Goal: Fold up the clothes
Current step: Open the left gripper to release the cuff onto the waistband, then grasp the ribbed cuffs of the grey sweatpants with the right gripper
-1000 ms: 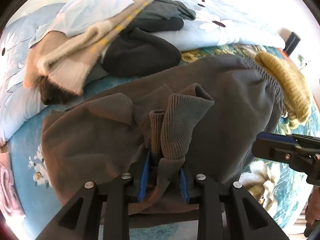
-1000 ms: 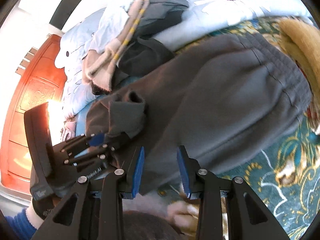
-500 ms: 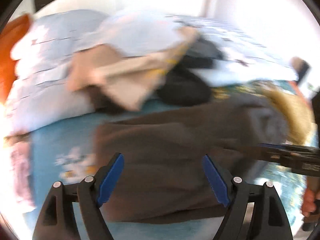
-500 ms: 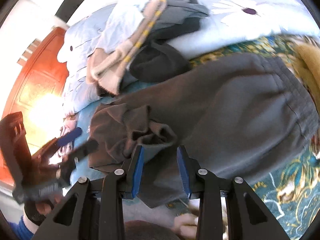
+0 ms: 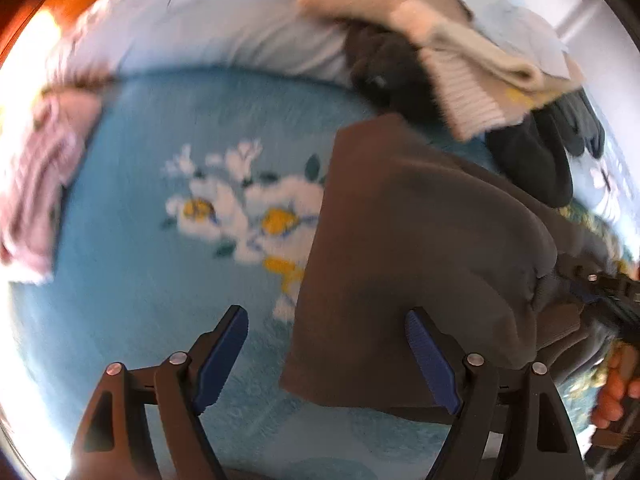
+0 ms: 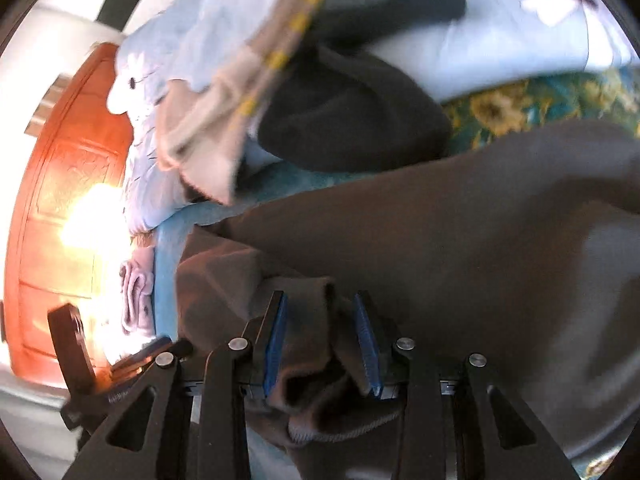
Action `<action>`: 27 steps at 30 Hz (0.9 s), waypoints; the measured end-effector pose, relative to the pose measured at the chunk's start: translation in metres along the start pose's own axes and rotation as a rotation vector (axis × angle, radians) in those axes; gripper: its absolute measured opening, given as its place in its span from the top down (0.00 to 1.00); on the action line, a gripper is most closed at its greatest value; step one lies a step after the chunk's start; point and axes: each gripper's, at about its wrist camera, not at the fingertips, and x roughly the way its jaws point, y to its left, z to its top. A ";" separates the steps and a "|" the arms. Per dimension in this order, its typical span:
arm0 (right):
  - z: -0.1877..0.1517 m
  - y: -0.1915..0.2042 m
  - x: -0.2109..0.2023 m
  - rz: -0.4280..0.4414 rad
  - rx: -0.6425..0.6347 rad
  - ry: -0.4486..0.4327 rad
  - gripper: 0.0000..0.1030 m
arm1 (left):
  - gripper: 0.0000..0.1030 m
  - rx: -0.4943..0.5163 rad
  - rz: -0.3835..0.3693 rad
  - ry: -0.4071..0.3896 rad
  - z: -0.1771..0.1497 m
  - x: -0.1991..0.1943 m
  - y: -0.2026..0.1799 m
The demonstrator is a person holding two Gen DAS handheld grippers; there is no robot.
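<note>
Dark grey-brown trousers lie folded on a blue floral blanket. My left gripper points steeply down, jaws wide open, over the trousers' left edge. Its left finger hangs above bare blanket and its right finger above the cloth. In the right wrist view the trousers fill the frame. Their bunched ribbed cuff lies between the partly open jaws of my right gripper. The pads do not squeeze it. The right gripper also shows at the right edge of the left wrist view.
A heap of clothes lies beyond the trousers: a beige knit and a black garment on a pale blue quilt. A pink garment sits at the blanket's left. An orange wooden headboard stands behind.
My left gripper let go of the ribbed cuff, opened wide, rolled and swung left to the trousers' edge. My right gripper, its gap unchanged, came down over the dropped cuff.
</note>
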 end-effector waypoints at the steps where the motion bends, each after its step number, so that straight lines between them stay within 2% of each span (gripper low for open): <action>1: 0.002 -0.004 0.004 0.010 0.021 0.009 0.66 | 0.19 -0.016 -0.013 0.007 -0.001 0.002 0.004; 6: 0.001 0.009 0.000 0.074 -0.013 0.001 0.64 | 0.19 -0.066 -0.046 0.010 -0.004 0.003 0.019; 8: -0.002 0.020 -0.002 0.083 -0.053 0.011 0.68 | 0.19 -0.084 -0.061 0.007 -0.005 0.003 0.024; 12: -0.010 0.037 -0.001 0.021 -0.132 0.046 0.93 | 0.19 -0.106 -0.084 0.004 -0.008 0.003 0.030; 13: -0.011 0.037 -0.002 0.018 -0.127 0.047 0.93 | 0.19 -0.112 -0.092 0.003 -0.009 0.002 0.032; 19: -0.013 0.045 -0.063 0.209 -0.061 -0.060 0.95 | 0.19 -0.112 -0.172 -0.016 -0.014 -0.008 0.034; 22: -0.017 0.044 -0.087 0.187 -0.073 -0.098 0.95 | 0.19 -0.083 -0.173 -0.019 -0.010 -0.008 0.030; 24: -0.022 0.029 -0.084 0.098 -0.062 -0.090 0.95 | 0.19 -0.064 -0.165 -0.015 -0.006 -0.006 0.027; 27: -0.026 -0.011 -0.058 -0.011 0.023 -0.039 0.95 | 0.19 -0.055 -0.149 0.015 -0.002 0.006 0.026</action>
